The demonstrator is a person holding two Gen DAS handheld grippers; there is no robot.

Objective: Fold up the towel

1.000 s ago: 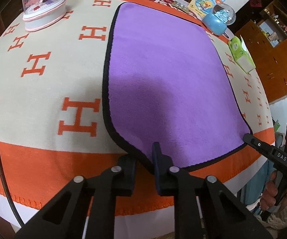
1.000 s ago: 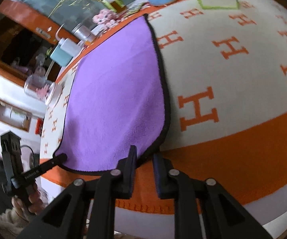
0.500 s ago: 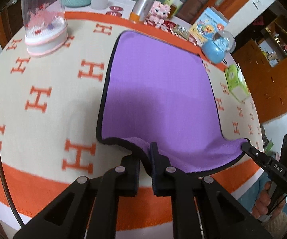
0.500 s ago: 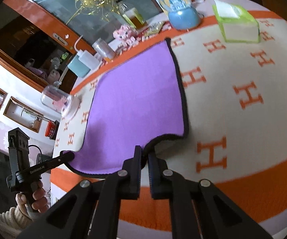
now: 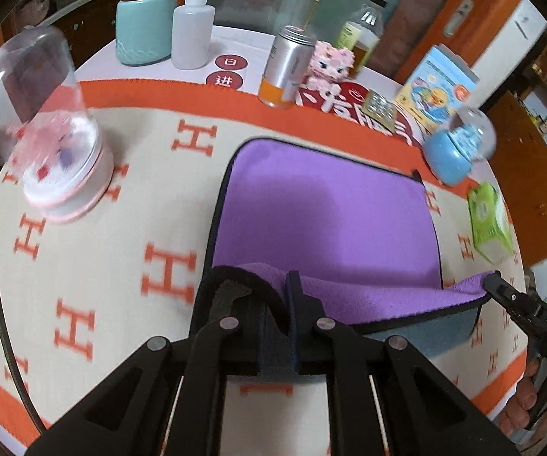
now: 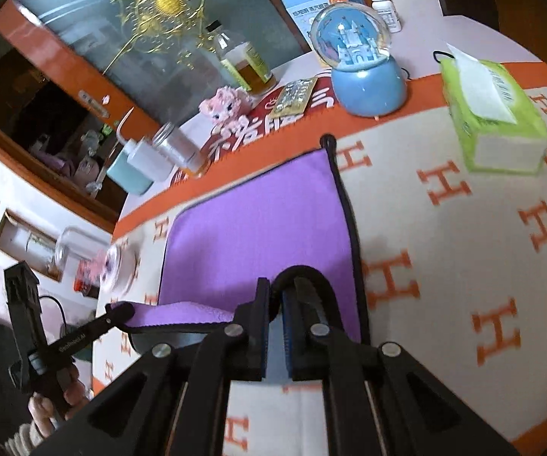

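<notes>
The purple microfibre towel with black piping lies on the counter's cream-and-orange H-patterned cloth, its near edge raised off the cloth; the left tongs are clamped on the near-left corner and the right tongs on the near-right corner. Judgement: the first fold is in hand; the next move calls for carrying both corners level to the far edge, short of the blue snow globe.

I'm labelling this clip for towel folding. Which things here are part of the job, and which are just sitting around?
In the job:
purple towel
left tool, clamped on a near corner
right tool, clamped on the other near corner

Lying about:
snow globe
green tissue pack
pink toy figure
squeeze bottle
glass dome
</notes>
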